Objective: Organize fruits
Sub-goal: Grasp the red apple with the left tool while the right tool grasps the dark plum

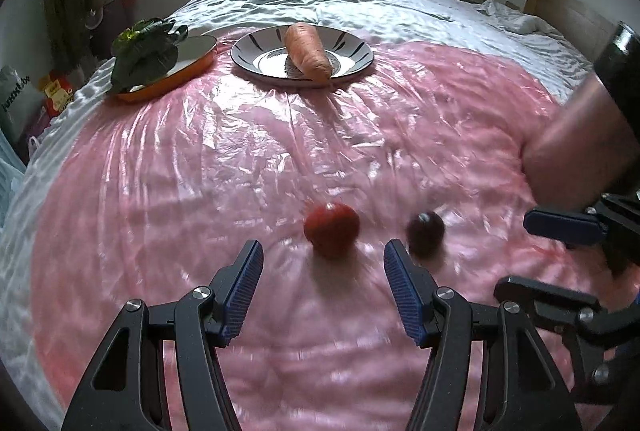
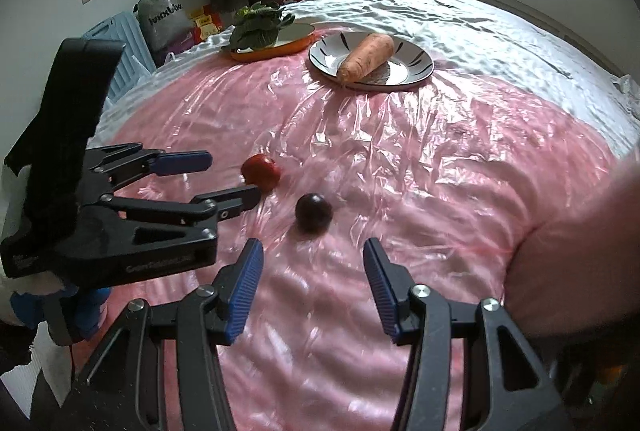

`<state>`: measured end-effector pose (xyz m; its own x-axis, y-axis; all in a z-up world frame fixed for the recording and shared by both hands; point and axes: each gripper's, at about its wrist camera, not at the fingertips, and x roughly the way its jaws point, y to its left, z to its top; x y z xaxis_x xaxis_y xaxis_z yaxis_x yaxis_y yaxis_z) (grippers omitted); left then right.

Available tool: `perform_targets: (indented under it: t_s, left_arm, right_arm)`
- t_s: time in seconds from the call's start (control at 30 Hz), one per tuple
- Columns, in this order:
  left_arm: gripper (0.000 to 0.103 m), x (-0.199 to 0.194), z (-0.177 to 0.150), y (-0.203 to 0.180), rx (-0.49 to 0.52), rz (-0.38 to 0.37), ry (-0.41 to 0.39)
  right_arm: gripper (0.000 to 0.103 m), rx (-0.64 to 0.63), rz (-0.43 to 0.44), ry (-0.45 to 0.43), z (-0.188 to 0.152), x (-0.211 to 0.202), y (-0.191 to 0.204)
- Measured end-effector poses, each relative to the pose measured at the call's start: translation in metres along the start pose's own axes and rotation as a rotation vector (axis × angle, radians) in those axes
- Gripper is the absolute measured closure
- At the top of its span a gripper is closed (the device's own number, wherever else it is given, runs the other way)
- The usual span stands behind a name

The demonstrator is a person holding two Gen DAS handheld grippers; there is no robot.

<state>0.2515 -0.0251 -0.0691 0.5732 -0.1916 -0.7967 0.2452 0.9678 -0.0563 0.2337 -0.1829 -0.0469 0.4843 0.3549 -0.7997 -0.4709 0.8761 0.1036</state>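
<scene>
A red tomato (image 1: 331, 229) lies on the pink plastic sheet just ahead of my open left gripper (image 1: 323, 263); it also shows in the right wrist view (image 2: 261, 171). A dark purple plum (image 1: 425, 230) lies to its right, just ahead of my open right gripper (image 2: 313, 261) in the right wrist view (image 2: 313, 212). Both grippers are empty. A carrot (image 1: 307, 50) lies on a striped white plate (image 1: 356, 49) at the far side. Leafy greens (image 1: 144, 51) sit on an orange dish (image 1: 192, 65) left of it.
The pink sheet (image 1: 280, 151) covers a bed with a white quilt (image 1: 360, 3). Bags and boxes (image 2: 168, 17) stand on the floor at the far left. The right gripper (image 1: 568, 255) shows at the right edge of the left view; the left gripper (image 2: 208, 183) shows at the left of the right view.
</scene>
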Motion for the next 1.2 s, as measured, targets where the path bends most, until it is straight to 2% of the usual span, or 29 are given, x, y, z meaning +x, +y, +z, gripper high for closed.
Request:
perform_targets:
  t_s: [0.3,0.37,0.77,0.93,1.03,1.2]
  left_arm:
    - [0.051,0.022,0.01,0.003,0.039,0.006,0.01]
    - [0.056,0.025,0.011,0.003,0.049,-0.001,0.016]
    - [0.066,0.035,0.009,0.006,0.058,-0.036,0.024]
    - [0.074,0.035,0.008,0.011,0.042,-0.051,0.019]
    - [0.074,0.034,0.008,0.017,0.019,-0.071,0.013]
    - [0.074,0.028,0.007,0.027,-0.033,-0.1,-0.001]
  right_arm:
    - [0.03,-0.078,0.001,0.041,0.011,0.035,0.002]
    - [0.034,-0.1,0.0,0.052,0.013,0.042,0.004]
    - [0.049,-0.129,0.017,0.079,0.024,0.069,0.003]
    - [0.061,-0.143,0.024,0.088,0.024,0.076,0.006]
    - [0.068,-0.13,0.029,0.085,0.024,0.077,0.005]
    - [0.069,-0.086,0.05,0.067,0.024,0.071,0.0]
